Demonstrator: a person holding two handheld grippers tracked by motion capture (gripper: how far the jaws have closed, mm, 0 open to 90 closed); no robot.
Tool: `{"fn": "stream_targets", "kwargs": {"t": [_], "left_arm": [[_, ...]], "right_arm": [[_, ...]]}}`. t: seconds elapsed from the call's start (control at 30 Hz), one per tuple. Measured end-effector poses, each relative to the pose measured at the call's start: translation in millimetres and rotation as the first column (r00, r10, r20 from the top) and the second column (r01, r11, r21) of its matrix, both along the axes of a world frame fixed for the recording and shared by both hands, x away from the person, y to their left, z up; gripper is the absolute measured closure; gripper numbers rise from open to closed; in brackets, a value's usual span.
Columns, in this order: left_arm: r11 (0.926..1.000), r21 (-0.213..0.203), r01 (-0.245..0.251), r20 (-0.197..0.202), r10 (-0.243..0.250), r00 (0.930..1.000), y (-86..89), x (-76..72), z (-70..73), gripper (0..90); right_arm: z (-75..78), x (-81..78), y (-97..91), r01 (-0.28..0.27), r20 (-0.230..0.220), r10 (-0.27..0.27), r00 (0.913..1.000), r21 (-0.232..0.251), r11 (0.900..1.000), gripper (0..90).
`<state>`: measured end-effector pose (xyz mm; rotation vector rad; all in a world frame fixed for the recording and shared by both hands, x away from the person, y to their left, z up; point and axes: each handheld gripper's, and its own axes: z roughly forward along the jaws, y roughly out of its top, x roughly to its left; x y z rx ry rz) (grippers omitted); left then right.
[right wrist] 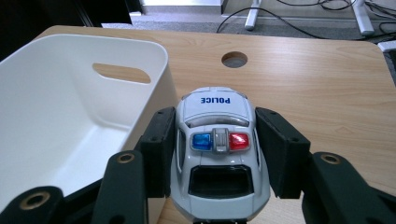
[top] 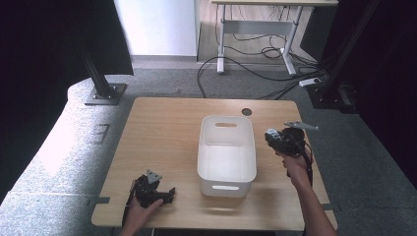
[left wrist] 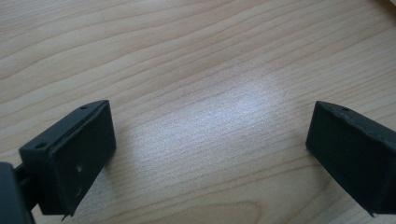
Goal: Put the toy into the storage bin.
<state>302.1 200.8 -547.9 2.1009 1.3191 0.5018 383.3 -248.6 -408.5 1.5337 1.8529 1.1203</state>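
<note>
A white toy police car [right wrist: 215, 149] with a blue and a red roof light is clamped by its sides between the pads of my right gripper [right wrist: 215, 154], lifted off the table. In the high view my right gripper [top: 273, 138] hangs just right of the white bin [top: 226, 183], near its far half. The white bin [right wrist: 56, 116] is empty and has slot handles. My left gripper [top: 169, 192] rests low at the table's near left, and its jaws [left wrist: 210, 154] stand wide apart over bare wood with nothing between them.
A round cable hole [top: 246, 111] sits near the wooden table's [top: 162, 132] far edge. Beyond the table are a black stand base [top: 105, 93], floor cables [top: 255, 69] and a desk frame [top: 255, 27]. Dark curtains flank both sides.
</note>
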Motion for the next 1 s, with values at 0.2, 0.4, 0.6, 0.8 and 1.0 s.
{"fn": "stream_targets", "kwargs": {"t": [0.2, 0.4, 0.6, 0.8, 1.0], "left_arm": [[1.0, -0.001, 0.0, 0.0, 0.0, 1.0, 0.0, 0.0, 0.0, 1.5], [1.0, 0.0, 0.0, 0.0, 0.0, 1.0, 0.0, 0.0, 0.0, 1.5], [1.0, 0.0, 0.0, 0.0, 0.0, 1.0, 0.0, 0.0, 0.0, 1.5], [1.0, 0.0, 0.0, 0.0, 0.0, 1.0, 0.0, 0.0, 0.0, 1.5], [1.0, 0.0, 0.0, 0.0, 0.0, 1.0, 0.0, 0.0, 0.0, 1.5]], "right_arm": [[3.6, 0.3, 7.0, -0.009, 0.005, 0.009, 0.9999, 0.001, 1.0, 50.1], [8.2, 0.2, 12.5, -0.018, 0.013, 0.018, 0.9998, 0.003, 0.9998, 50.1], [12.4, 0.2, 18.5, -0.028, 0.018, 0.028, 0.9995, 0.0, 0.9996, 50.1], [15.5, 1.4, 26.6, -0.039, 0.019, 0.039, 0.9991, -0.002, 0.9992, 50.1], [17.9, 2.3, 34.7, -0.051, 0.019, 0.051, 0.9985, -0.007, 0.9987, 50.1]]}}
